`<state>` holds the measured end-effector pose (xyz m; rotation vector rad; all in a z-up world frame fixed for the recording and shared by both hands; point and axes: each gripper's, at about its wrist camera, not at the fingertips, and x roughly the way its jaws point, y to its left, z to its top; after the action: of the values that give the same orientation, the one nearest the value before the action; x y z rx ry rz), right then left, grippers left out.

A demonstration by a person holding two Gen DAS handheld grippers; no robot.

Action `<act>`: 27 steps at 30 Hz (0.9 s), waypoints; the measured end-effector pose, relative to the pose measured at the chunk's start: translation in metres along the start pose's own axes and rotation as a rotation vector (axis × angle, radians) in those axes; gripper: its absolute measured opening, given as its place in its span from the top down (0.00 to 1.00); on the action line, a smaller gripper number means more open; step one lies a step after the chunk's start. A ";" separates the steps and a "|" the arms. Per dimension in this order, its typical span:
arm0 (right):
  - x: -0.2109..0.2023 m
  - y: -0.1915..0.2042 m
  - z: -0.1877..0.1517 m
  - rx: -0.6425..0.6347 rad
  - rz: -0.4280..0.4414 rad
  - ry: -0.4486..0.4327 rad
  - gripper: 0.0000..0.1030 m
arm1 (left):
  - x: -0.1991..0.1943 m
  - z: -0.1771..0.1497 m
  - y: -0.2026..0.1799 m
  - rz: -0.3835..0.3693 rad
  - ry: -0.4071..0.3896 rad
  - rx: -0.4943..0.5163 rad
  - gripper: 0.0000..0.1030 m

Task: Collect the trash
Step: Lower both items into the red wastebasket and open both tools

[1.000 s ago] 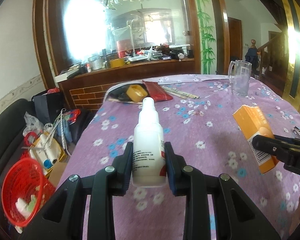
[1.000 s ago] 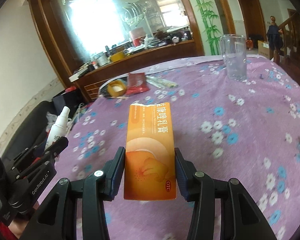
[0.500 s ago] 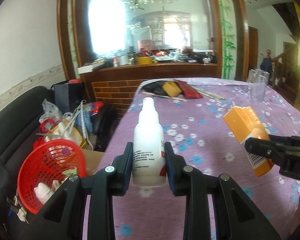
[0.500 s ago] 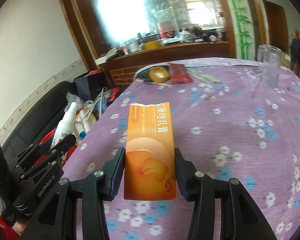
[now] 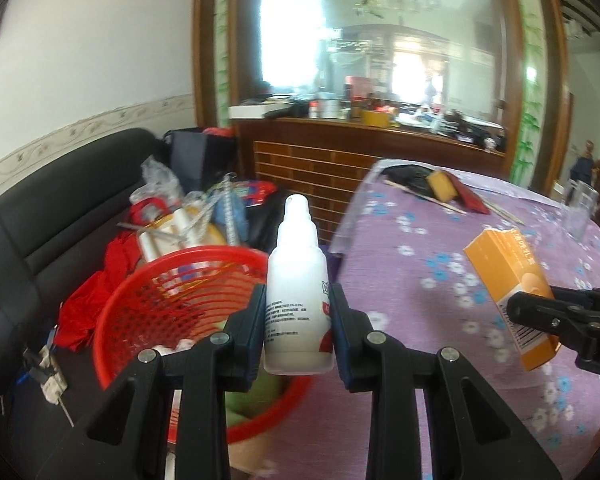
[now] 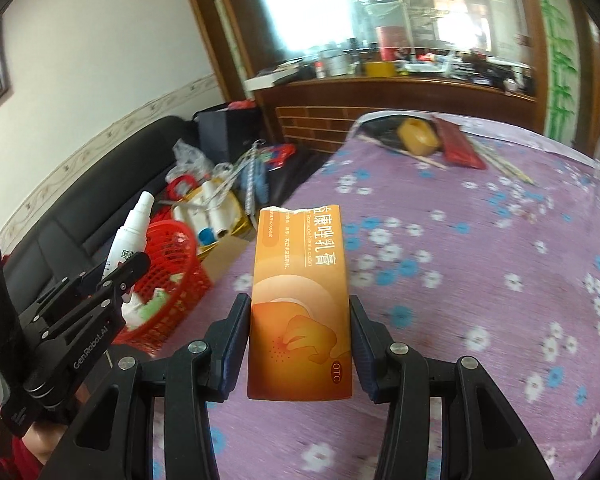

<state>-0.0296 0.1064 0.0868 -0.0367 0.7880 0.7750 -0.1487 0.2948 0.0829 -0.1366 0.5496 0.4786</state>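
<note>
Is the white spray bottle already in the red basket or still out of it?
Out. The bottle is upright, clamped in the left claw above the basket rim, not released.

A: The spray bottle is smooth white plastic with a faint sheen; the carton is glossy printed orange card, torn rough at its top edge.

B: The basket is shiny red plastic lattice. The desk wears a matt, finely ribbed purple floral cloth.

A: Each claw, left and right, is matt black plastic with bright metal rivets. The sofa looks like smooth black leather.
</note>
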 end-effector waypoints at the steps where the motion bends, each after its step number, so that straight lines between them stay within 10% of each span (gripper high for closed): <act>1: 0.004 0.006 0.002 -0.009 0.007 0.004 0.50 | 0.001 0.000 0.006 0.009 0.002 -0.008 0.72; 27: 0.092 0.127 0.042 -0.094 0.199 0.097 0.50 | 0.030 -0.014 0.089 0.133 0.064 -0.108 0.72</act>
<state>-0.0433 0.2683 0.0886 -0.0819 0.8549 1.0049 -0.1747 0.3822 0.0548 -0.2200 0.5983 0.6355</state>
